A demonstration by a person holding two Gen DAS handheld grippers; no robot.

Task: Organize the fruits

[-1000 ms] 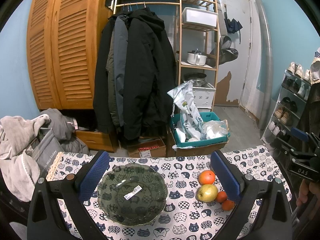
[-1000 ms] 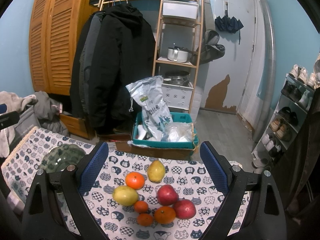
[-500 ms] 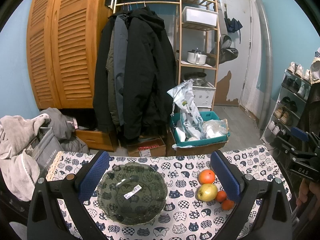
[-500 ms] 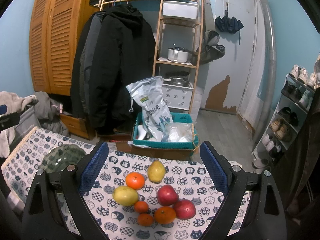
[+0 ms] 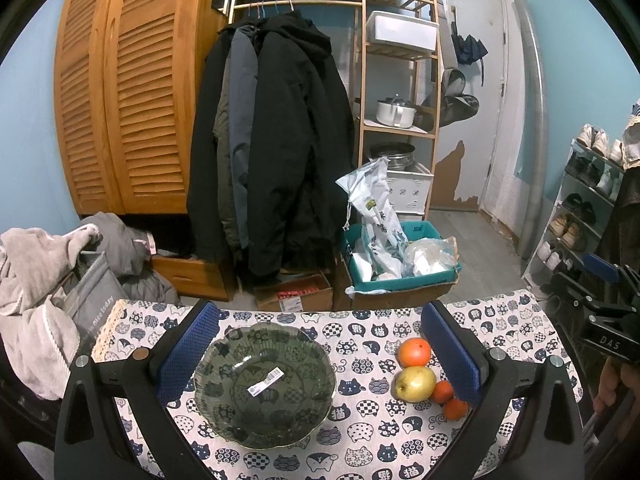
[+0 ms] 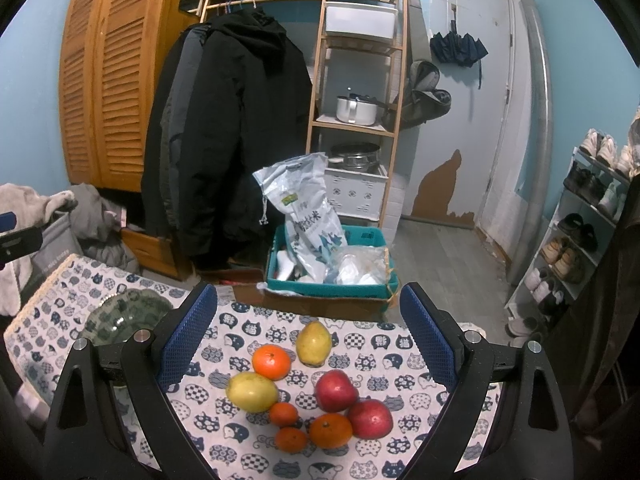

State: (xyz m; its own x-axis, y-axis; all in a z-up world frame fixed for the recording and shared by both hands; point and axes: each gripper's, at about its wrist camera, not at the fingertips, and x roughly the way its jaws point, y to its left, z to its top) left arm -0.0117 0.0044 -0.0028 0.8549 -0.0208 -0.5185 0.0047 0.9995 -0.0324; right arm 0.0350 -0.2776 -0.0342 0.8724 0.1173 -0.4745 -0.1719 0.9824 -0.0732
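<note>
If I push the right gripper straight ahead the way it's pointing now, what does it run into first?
Most likely the fruit pile: the right gripper is open and empty above the tablecloth, aimed down at it. The large orange and red apple lie between its fingers; depth is uncertain.

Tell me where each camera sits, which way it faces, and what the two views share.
Left wrist: sits on the left gripper, faces along its open fingers over the bowl; the right gripper and a hand show at the right edge.
Right wrist: sits on the right gripper, faces along its open fingers over the fruits; the left gripper's tip shows at the left edge.
Shared: bowl, cat-print tablecloth, some fruit, coats, teal crate.
</note>
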